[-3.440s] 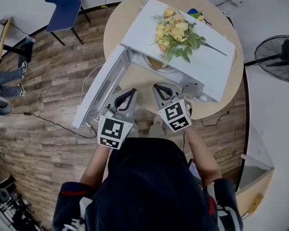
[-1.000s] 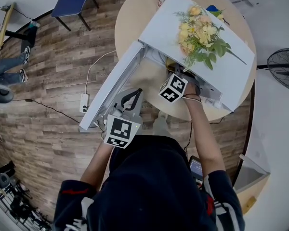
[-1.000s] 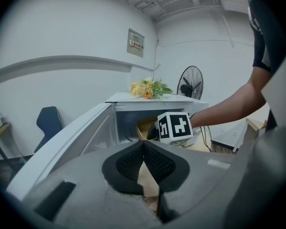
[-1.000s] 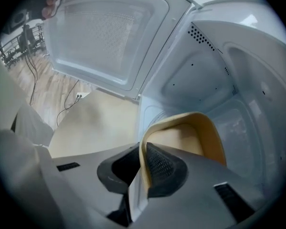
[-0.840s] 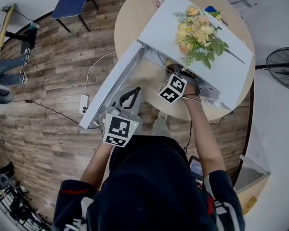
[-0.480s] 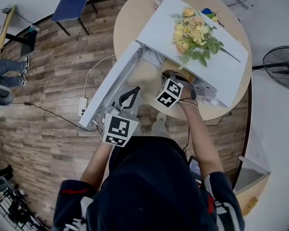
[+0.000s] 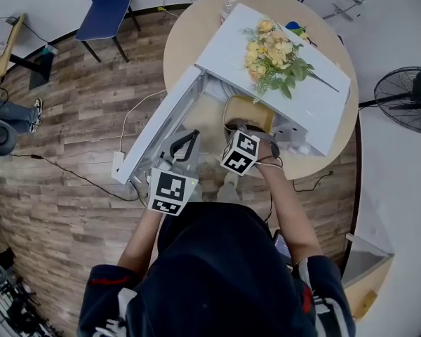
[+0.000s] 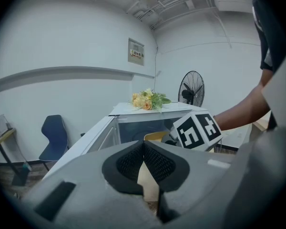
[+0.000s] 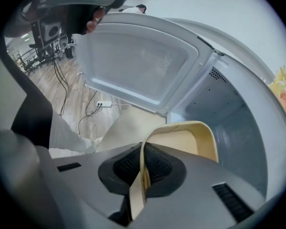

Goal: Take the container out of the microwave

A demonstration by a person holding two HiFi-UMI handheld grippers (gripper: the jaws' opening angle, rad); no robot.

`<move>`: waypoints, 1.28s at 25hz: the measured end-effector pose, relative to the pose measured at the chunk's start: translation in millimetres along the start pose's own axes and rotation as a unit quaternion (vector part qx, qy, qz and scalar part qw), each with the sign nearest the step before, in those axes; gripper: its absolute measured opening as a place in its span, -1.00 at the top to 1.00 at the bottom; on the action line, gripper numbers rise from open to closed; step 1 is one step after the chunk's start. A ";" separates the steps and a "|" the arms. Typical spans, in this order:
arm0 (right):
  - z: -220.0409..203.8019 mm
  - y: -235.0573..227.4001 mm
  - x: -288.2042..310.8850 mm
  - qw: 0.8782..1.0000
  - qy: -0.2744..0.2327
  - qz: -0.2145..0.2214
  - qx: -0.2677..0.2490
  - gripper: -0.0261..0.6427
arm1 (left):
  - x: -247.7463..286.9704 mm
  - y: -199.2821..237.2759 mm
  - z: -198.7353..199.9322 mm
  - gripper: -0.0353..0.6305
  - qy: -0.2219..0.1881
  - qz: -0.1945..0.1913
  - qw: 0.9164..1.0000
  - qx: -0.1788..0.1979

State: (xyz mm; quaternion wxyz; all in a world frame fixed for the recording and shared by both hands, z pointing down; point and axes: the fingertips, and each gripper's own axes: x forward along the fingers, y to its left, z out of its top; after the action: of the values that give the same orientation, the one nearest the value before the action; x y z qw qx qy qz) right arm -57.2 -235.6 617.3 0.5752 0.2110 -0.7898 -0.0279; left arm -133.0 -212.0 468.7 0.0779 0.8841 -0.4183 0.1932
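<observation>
At the mouth of the white box-shaped microwave oven, the pale yellow plastic container shows past the front edge of the oven's top. Its near rim is pinched between the closed jaws of the right gripper. The right gripper view shows the thin rim running down between the black ribbed pads. The rest of the container rises ahead of them, with the grey cavity wall to its right.

The white oven door is swung wide to the left, its free end out past the edge of the round light-wood table. Bare tabletop lies in front of the opening. The left gripper hangs just beside the door's lower end, jaws together on nothing.

A spray of yellow artificial flowers lies on the oven's top. Wood-plank flooring spreads to the left. A blue chair and a black standing fan stand well apart from the table.
</observation>
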 end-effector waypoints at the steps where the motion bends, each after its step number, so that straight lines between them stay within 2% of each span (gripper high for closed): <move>1: 1.7 3.5 -4.4 1.000 -0.003 0.001 -0.004 0.89 | -0.6 -0.1 0.4 0.85 -0.001 0.001 1.000 0.001; 11: 13.5 18.4 -51.4 0.999 -0.026 -0.009 -0.039 0.88 | -3.6 0.4 16.3 0.85 -0.020 0.010 1.000 0.014; 24: -5.2 42.7 -93.1 0.999 -0.018 0.025 -0.024 0.89 | -2.3 -13.5 49.1 0.85 -0.063 0.007 0.997 0.050; 32: -9.9 45.9 -109.4 0.999 -0.015 0.025 -0.021 0.88 | -2.4 -26.0 58.3 0.85 -0.076 0.001 0.996 0.054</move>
State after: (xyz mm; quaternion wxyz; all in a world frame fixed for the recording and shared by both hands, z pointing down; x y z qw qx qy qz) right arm -34.6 -151.9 535.8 0.5681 0.1786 -0.8027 -0.0330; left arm -98.2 -211.2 415.1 -0.0019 0.8989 -0.4125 0.1475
